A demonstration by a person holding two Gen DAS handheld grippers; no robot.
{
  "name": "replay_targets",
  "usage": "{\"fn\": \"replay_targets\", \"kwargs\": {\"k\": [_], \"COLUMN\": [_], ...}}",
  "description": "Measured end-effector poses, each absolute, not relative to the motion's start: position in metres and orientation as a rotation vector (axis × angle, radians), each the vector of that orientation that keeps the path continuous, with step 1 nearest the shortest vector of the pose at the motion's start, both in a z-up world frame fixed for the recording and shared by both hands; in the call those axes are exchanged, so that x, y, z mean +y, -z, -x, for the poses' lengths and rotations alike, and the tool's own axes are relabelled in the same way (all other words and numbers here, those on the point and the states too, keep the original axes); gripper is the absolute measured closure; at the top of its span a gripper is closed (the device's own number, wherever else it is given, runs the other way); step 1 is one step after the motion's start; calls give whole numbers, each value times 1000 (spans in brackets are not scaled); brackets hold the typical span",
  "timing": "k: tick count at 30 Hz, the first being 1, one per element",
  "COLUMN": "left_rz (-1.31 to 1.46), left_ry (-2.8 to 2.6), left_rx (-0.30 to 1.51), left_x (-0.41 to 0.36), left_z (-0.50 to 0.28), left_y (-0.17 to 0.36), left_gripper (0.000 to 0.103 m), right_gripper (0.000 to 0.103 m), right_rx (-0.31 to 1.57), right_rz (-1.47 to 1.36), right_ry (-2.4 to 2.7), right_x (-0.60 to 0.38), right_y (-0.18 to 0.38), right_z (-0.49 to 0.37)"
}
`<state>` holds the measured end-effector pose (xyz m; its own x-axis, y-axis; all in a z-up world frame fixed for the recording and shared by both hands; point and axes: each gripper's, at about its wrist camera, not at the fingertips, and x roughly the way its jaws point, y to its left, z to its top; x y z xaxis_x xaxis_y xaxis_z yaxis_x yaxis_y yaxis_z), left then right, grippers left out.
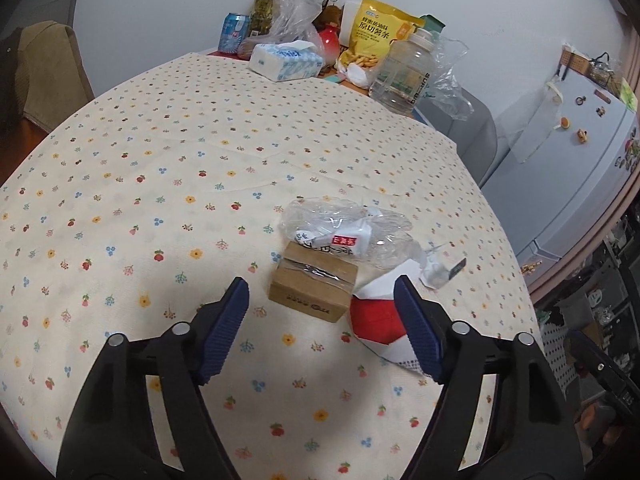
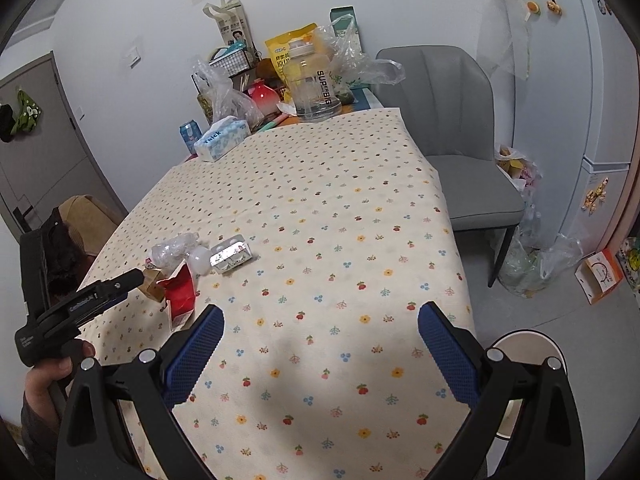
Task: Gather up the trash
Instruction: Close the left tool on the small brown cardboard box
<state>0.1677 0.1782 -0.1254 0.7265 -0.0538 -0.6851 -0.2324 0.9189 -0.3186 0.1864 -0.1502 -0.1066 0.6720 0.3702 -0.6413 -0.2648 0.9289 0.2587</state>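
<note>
A small brown cardboard box (image 1: pixel 313 287) lies on the flowered tablecloth, with a crumpled clear plastic bottle (image 1: pixel 344 230) behind it and a red-and-white carton (image 1: pixel 378 322) to its right. My left gripper (image 1: pixel 322 320) is open and empty, hovering just before the box. In the right wrist view the same pile shows at the left: box (image 2: pixel 154 285), red carton (image 2: pixel 181 294), bottle (image 2: pixel 176 254), plus a white bulb (image 2: pixel 199 261) and a blister pack (image 2: pixel 231 257). My right gripper (image 2: pixel 320 354) is open and empty over the near cloth. The left gripper (image 2: pixel 86 304) shows there too.
At the table's far end stand a tissue box (image 2: pixel 222 138), a big clear jug (image 2: pixel 314 82), a yellow snack bag (image 1: pixel 380 34), a can (image 2: pixel 190 134) and plastic bags. A grey chair (image 2: pixel 452 136) stands right of the table; a fridge (image 1: pixel 576 168) beyond.
</note>
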Motion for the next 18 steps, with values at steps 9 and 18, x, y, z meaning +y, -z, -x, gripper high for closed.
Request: {"fn": "replay_targets", "kwargs": {"k": [9, 18], "left_rz": [389, 414], "left_ry": [-109, -136], "left_rx": [793, 782], "left_x": [174, 187], "left_z": [-186, -176], "left_y": [138, 135], "left_gripper": [40, 50], "right_gripper": [8, 8], "right_rx": [765, 784], "right_rz": [-123, -52], "right_ry": [-389, -464], "right_x": [-133, -89], "right_y": [107, 109], "right_z": [-201, -220]}}
